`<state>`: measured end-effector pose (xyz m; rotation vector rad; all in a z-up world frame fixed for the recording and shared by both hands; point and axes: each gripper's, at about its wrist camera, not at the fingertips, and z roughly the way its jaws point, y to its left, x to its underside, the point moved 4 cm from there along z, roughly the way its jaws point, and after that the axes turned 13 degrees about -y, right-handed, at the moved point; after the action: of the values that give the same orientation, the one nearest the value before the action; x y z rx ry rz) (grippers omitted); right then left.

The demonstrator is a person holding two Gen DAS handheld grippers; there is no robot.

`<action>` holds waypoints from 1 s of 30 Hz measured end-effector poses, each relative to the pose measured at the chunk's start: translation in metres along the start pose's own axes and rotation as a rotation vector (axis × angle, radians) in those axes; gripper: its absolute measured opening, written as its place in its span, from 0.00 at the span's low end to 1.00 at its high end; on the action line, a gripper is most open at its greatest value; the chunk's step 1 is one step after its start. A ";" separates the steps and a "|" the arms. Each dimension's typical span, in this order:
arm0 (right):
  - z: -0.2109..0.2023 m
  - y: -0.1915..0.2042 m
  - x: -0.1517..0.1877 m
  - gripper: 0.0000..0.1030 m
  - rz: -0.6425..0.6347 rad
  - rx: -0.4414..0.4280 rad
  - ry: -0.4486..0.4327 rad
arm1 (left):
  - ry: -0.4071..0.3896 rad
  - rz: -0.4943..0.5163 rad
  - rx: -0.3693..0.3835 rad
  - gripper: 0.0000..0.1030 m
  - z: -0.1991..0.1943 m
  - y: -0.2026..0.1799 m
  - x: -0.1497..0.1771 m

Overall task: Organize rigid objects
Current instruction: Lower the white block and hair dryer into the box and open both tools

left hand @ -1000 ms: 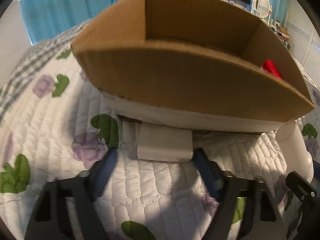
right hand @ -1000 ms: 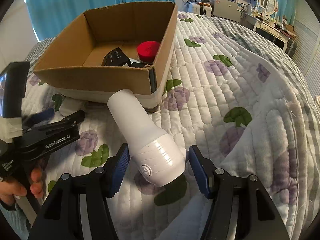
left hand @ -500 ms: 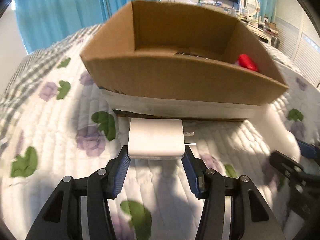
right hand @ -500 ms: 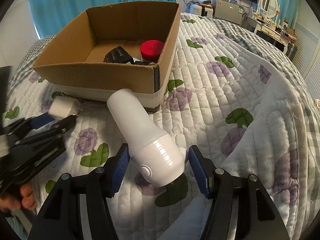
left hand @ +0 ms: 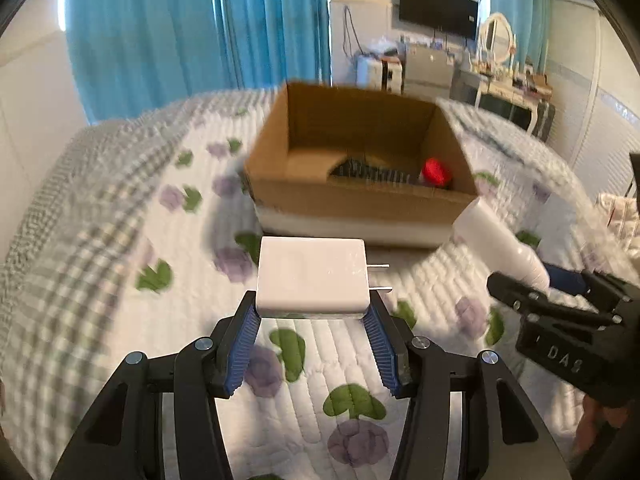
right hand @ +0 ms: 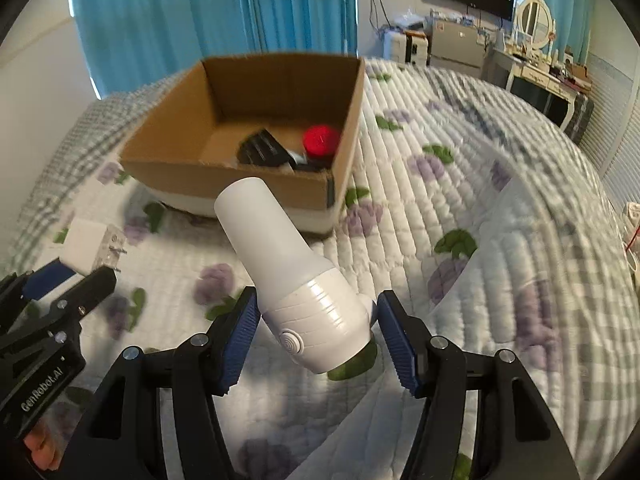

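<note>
From the left wrist view, the left tool [left hand: 312, 316] grips a white charger [left hand: 312, 278] by its sides, lifted above the bed quilt [left hand: 100, 280], its 2 prongs pointing right, short of the cardboard box [left hand: 360, 200]. From the right wrist view, the right tool [right hand: 314, 330] clamps a white dryer-like device [right hand: 296, 276] off the quilt, its nozzle angled toward the box, which holds a red-lidded item [right hand: 321, 141].

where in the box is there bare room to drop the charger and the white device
The cardboard box has bare floor along its left and back walls, left of the black item. The right front corner is crowded: the black item and the red-capped jar sit together there. The white charger would fit on the left; whether the bigger white device fits there is less sure.
</note>
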<state>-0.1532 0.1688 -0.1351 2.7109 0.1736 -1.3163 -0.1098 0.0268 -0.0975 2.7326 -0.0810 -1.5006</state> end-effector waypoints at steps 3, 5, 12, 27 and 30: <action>-0.016 0.001 -0.021 0.58 0.001 -0.020 -0.047 | -0.066 -0.004 0.000 0.52 -0.017 0.008 -0.026; -0.027 0.001 -0.038 0.58 -0.009 -0.028 -0.082 | -0.115 0.002 0.005 0.52 -0.027 0.008 -0.047; -0.041 0.003 -0.109 0.58 -0.051 -0.062 -0.180 | -0.217 0.036 0.013 0.52 -0.011 0.002 -0.118; 0.071 0.002 -0.172 0.58 -0.125 -0.091 -0.161 | -0.080 0.109 -0.030 0.52 0.146 -0.015 -0.121; 0.092 -0.003 -0.164 0.58 -0.142 -0.084 -0.132 | -0.063 0.108 -0.014 0.52 0.159 -0.020 -0.114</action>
<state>-0.3256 0.1488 -0.0621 2.5734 0.4059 -1.4842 -0.3040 0.0543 -0.0880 2.6240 -0.2155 -1.5518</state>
